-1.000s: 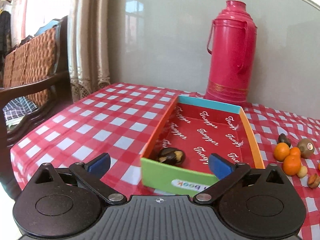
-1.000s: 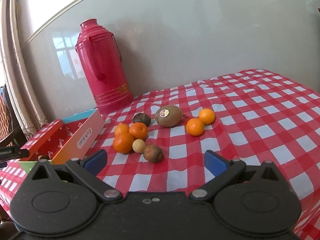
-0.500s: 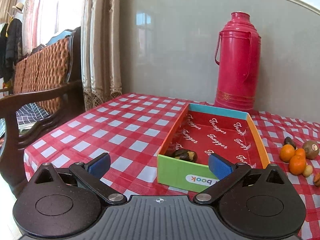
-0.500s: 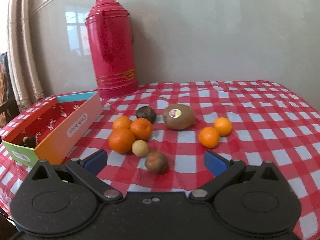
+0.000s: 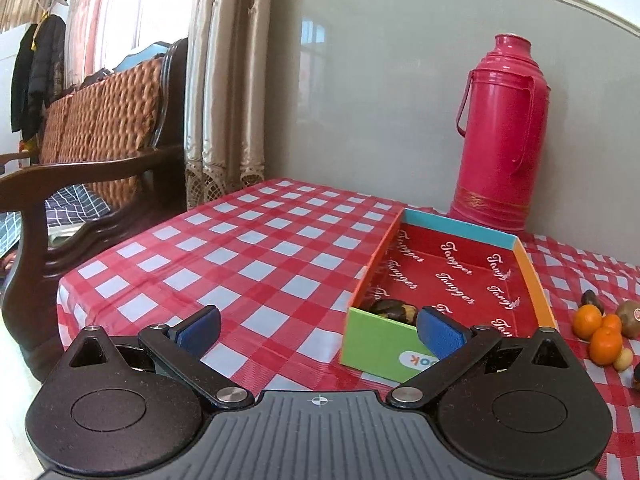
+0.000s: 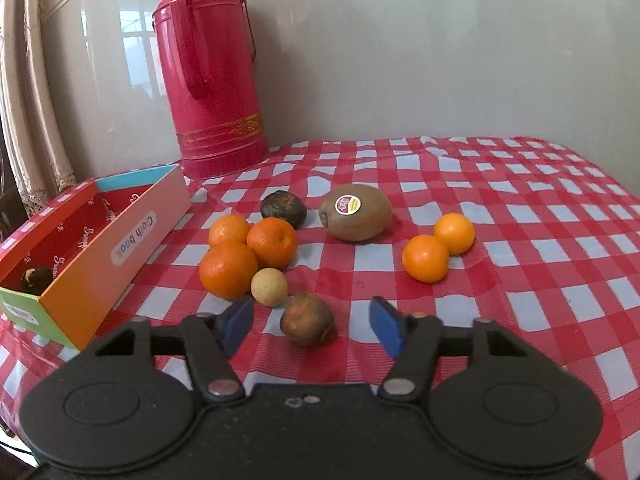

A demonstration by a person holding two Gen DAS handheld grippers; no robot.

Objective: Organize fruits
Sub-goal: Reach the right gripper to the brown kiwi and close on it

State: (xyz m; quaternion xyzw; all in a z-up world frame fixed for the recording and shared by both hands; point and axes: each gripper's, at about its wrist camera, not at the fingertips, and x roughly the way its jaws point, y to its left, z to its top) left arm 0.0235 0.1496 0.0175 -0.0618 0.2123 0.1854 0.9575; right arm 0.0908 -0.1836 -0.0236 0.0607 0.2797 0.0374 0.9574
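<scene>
Brown bruised fruit [image 6: 307,319] betw. closing right gripper [image 6: 311,325] pads, untouched; left gripper [image 5: 320,330] wide apart, empty.

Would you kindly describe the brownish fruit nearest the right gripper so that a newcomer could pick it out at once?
Start at the tall red thermos by the wall and come forward over the checked tablecloth to the cluster of three oranges. Just in front lies a small pale round fruit, and beside it the brownish fruit, between the closing fingers of the right gripper, untouched. It alone is dull, blotchy brown and wrinkled.
</scene>
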